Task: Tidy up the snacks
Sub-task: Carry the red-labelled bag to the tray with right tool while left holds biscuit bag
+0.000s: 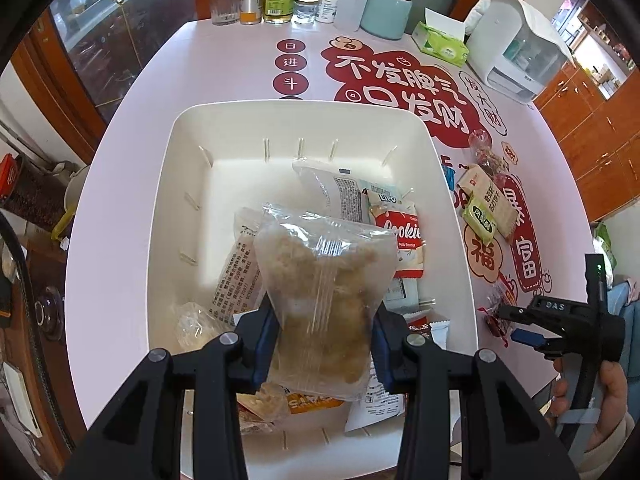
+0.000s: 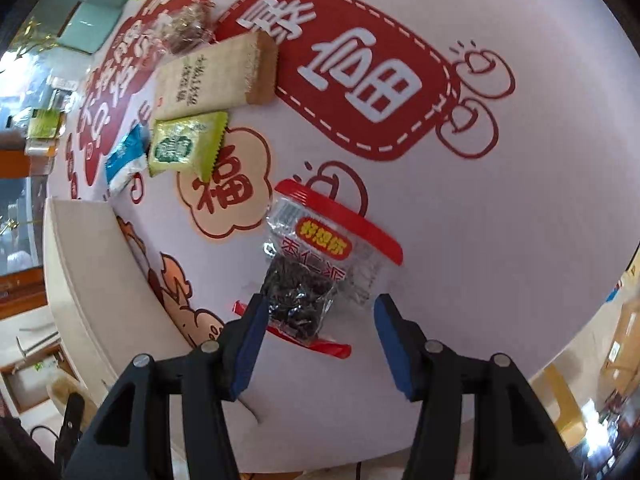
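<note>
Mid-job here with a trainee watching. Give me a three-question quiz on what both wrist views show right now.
1. True or false: the left hand-held gripper holds a clear packet of crumbly snack above the white bin.
2. Multiple choice: the red-edged packet under the right hand-held gripper is A) inside the bin, B) on the printed tablecloth, C) lifted off the table.
3. Fill in: the small green packet lies partly on top of the ____ packet.

Key: 1 true; 2 B; 3 beige.
</note>
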